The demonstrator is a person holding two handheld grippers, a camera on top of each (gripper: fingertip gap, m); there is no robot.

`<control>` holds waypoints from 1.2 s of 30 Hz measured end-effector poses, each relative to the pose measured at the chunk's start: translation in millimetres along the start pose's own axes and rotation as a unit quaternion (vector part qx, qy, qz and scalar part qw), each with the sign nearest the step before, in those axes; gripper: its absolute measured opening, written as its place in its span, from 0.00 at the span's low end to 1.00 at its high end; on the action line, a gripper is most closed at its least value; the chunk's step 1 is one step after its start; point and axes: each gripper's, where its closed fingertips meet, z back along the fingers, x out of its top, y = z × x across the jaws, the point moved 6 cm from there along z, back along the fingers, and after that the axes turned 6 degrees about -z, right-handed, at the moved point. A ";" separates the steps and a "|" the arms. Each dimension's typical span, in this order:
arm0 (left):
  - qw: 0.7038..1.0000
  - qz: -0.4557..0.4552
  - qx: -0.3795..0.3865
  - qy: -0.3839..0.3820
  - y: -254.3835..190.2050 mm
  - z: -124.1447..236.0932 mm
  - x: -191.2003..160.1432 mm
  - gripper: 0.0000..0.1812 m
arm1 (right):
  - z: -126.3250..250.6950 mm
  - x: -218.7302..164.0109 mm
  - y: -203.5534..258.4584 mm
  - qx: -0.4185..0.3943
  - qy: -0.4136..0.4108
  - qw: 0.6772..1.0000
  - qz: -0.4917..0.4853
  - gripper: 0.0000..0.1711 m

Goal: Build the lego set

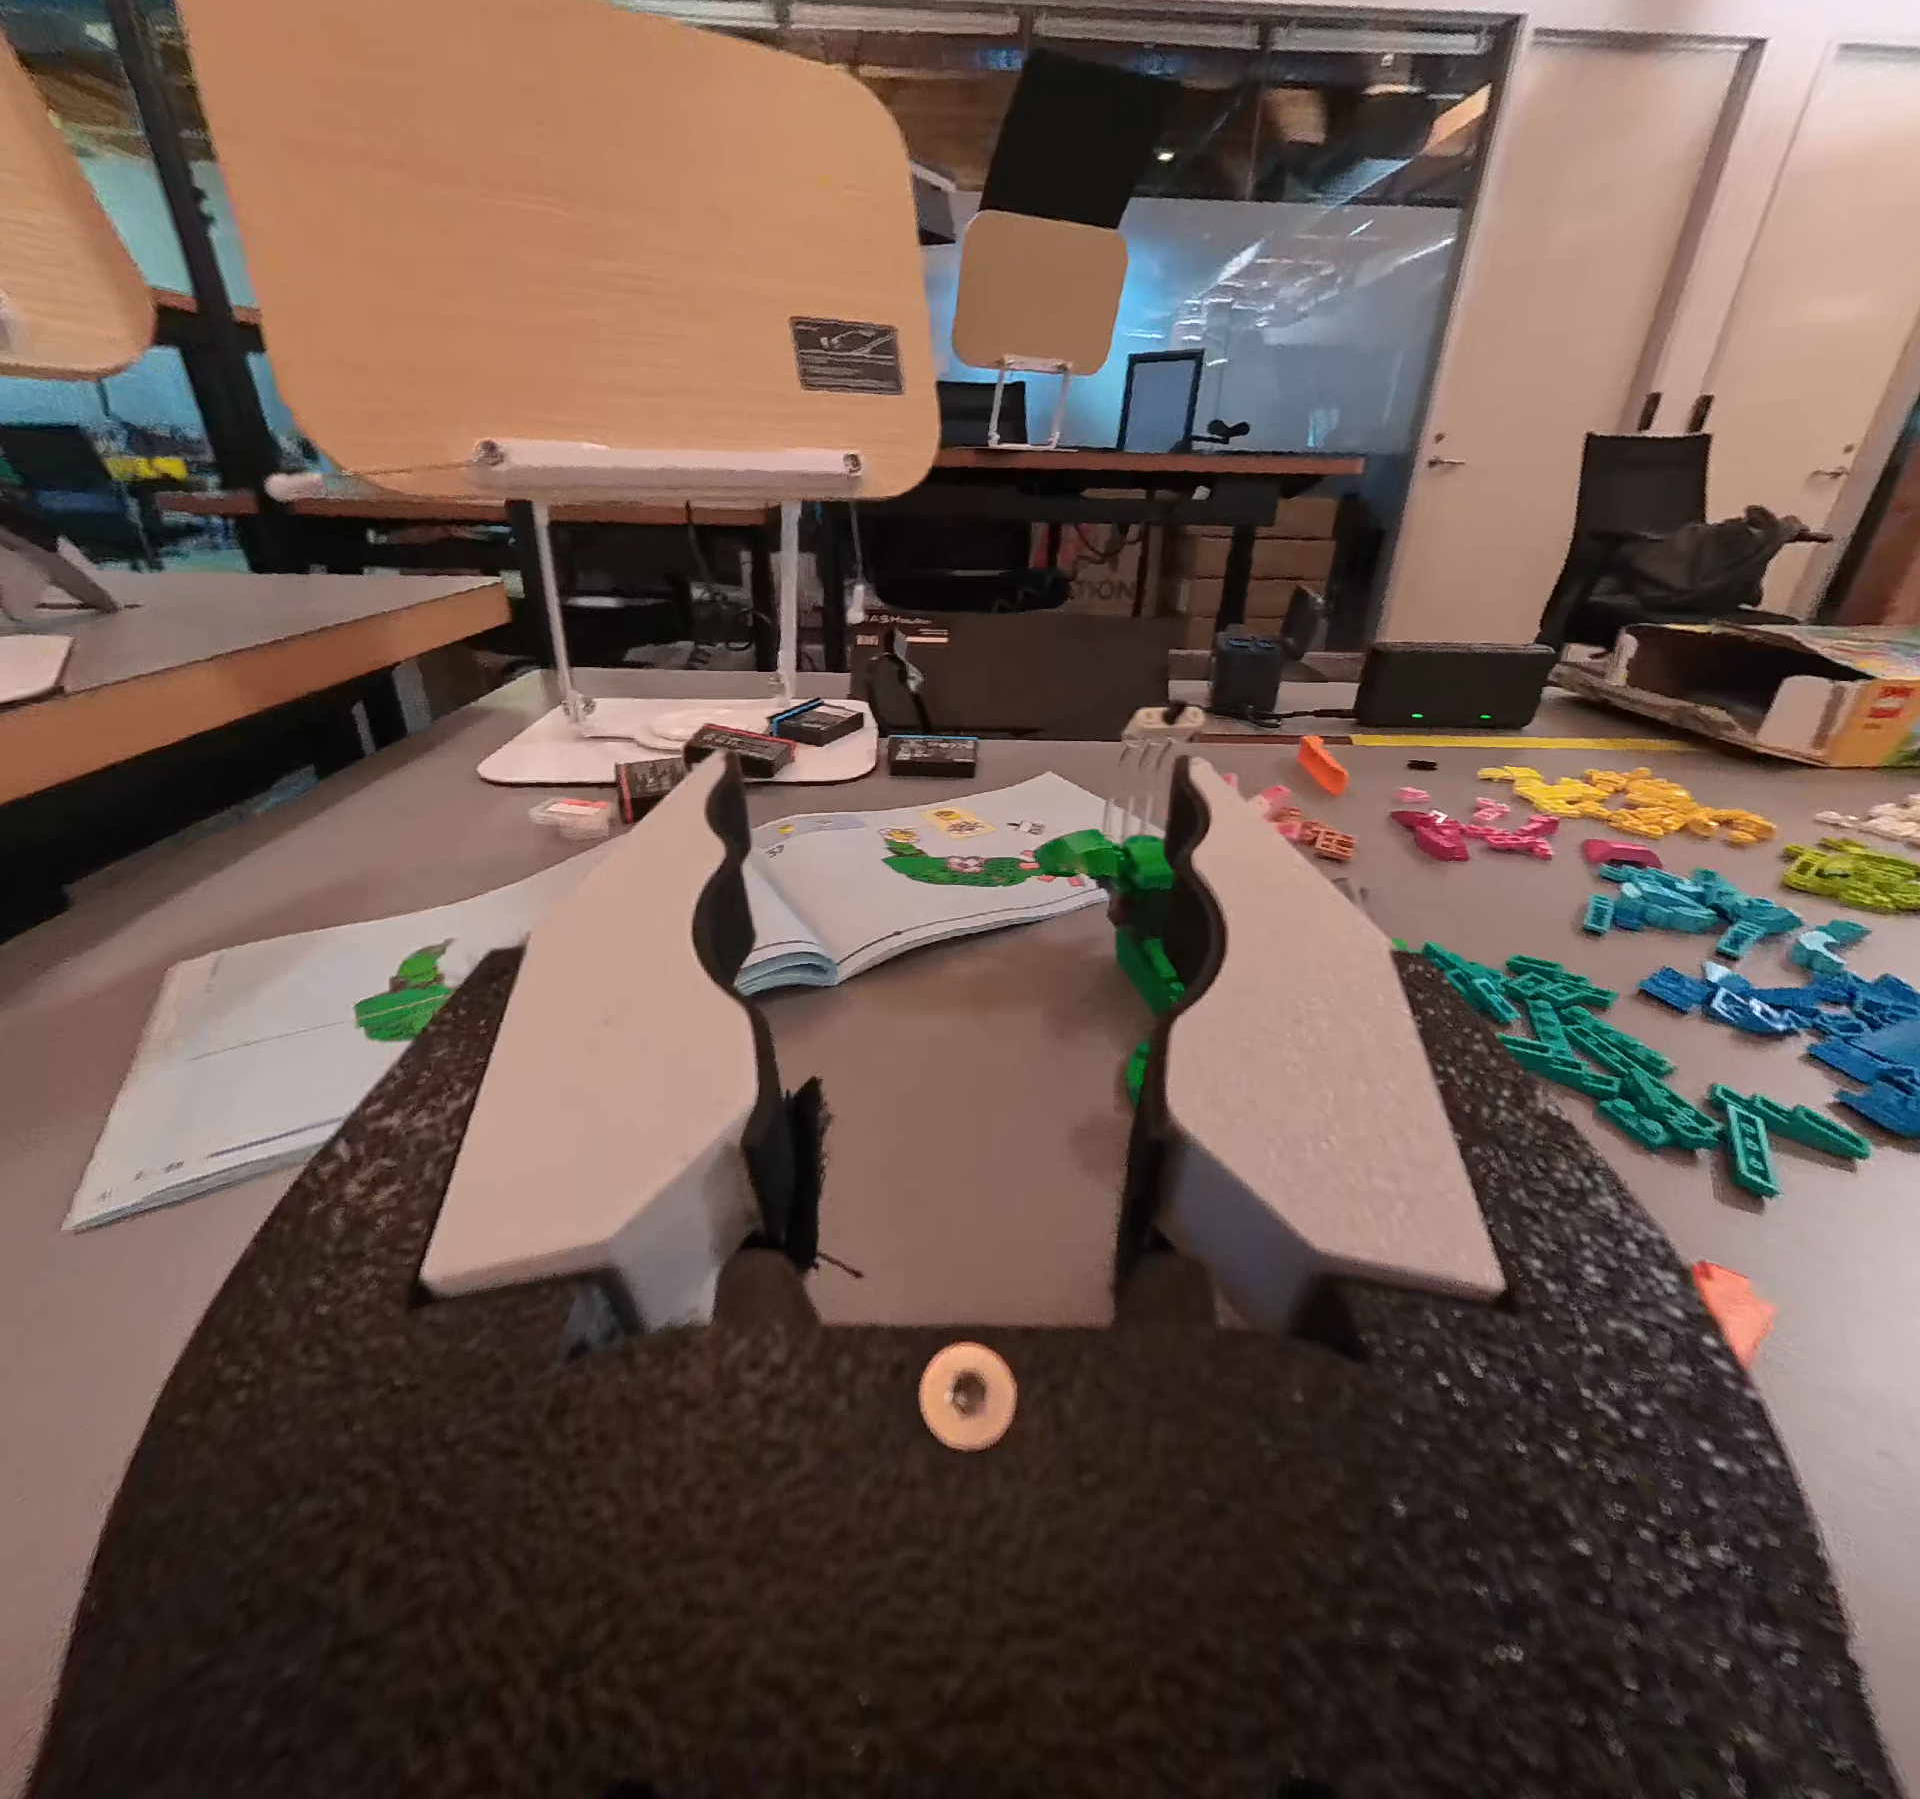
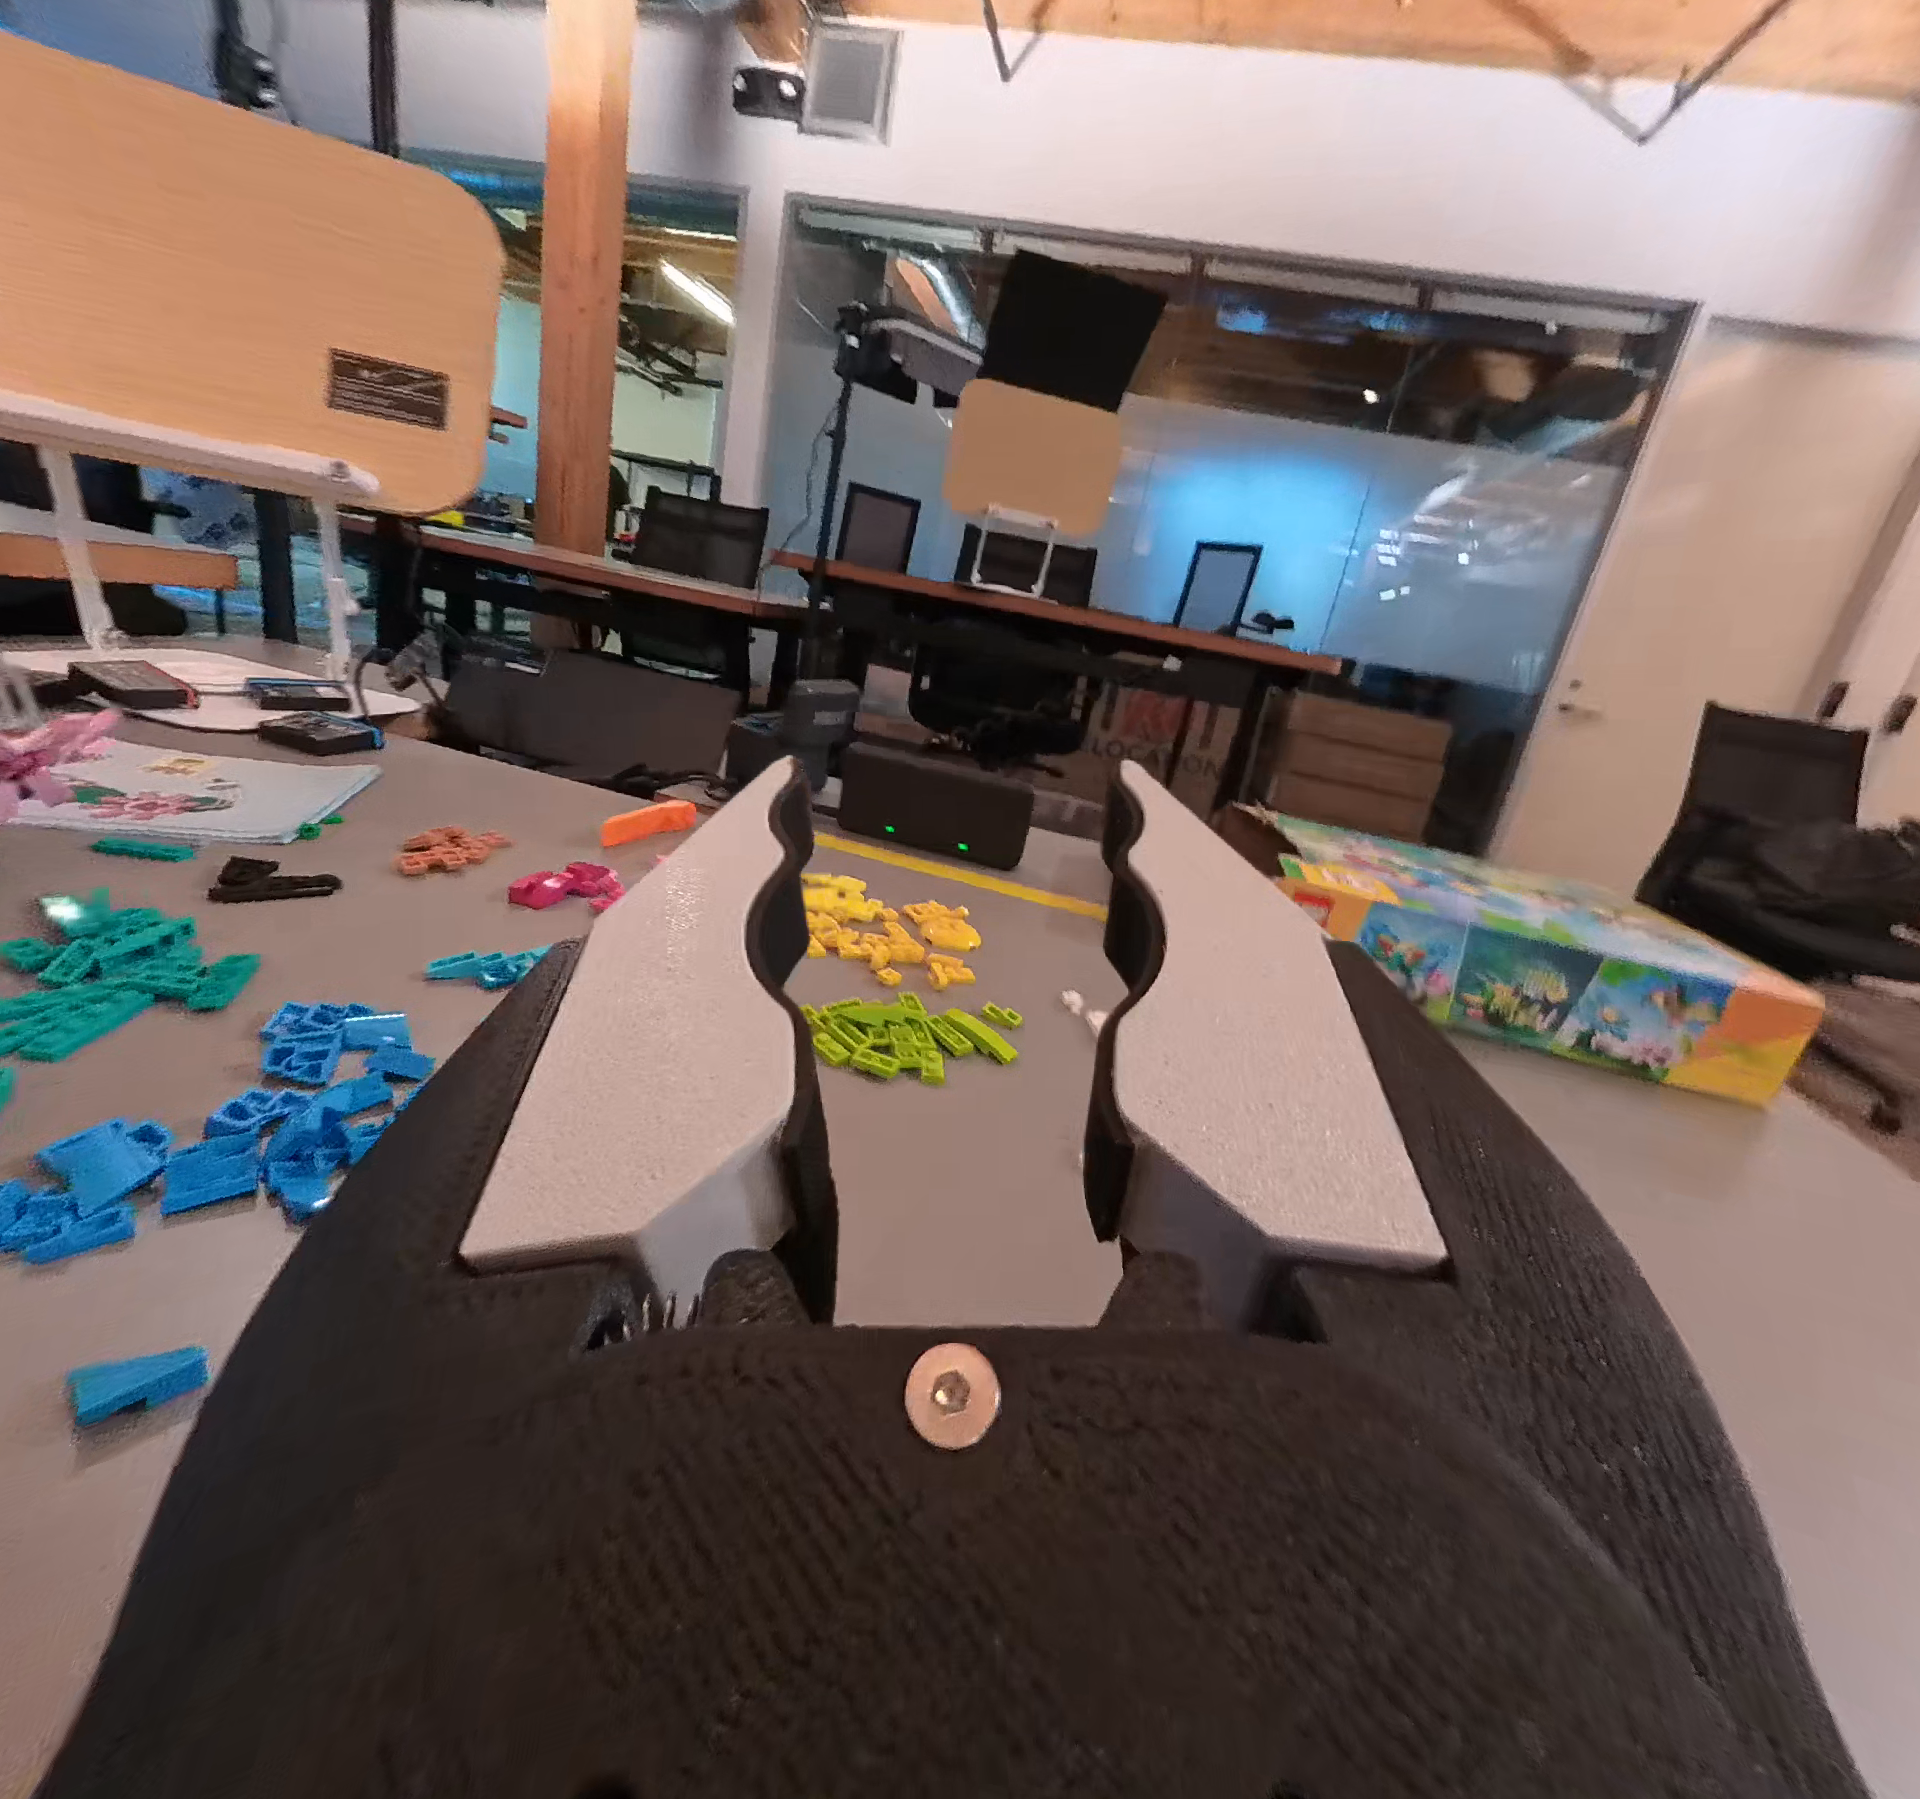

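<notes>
1. Left gripper [image 1: 961, 814] is hovering over the bench [image 1: 935, 1126] with its jaws spread wide and nothing between them. It is pointing at the open instruction booklet [image 1: 914, 876], probably so the step on the page is readable.
2. Green lego build [image 1: 1127, 892] is sitting just behind the left gripper's right finger, beside the booklet's right edge. Whether it is standing on the bench or leaning on the finger, I cannot tell; part of it is hidden.
3. Right gripper [image 2: 956, 814] is also released, jaws apart and empty, and is aiming down the bench at the loose parts.
4. Parts are lying sorted by colour, so a pick needs no digging: yellow pile [image 2: 888, 928] and lime pile [image 2: 909, 1027] dead ahead between the fingers, blue pile [image 2: 239, 1126] and teal pile [image 2: 104, 970] to the left, magenta pieces [image 2: 566, 885] further back.
5. Orange brick separator [image 2: 646, 822] is lying at the far side of the piles, within reach for fixes.
6. Set box [image 2: 1538, 980] is lying flat to the right, out of the work area.
7. Judgement: the build is only partway done and a lot of pieces are unused. The right gripper looks lined up for a lime or yellow piece.
</notes>
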 end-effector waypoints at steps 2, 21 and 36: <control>1.000 -0.020 -0.009 -0.016 -5.0 1.1 2.4 0.43 | 1.2 1.9 8.1 0.017 -0.009 0.999 0.026 0.29; 0.997 -0.056 -0.011 -0.046 -7.5 5.2 5.8 0.36 | -0.6 -3.9 21.2 0.049 0.010 0.997 0.066 0.19; 0.983 -0.095 -0.153 0.028 -45.2 2.0 3.4 0.36 | -0.3 -6.2 22.9 0.050 0.020 0.995 0.080 0.15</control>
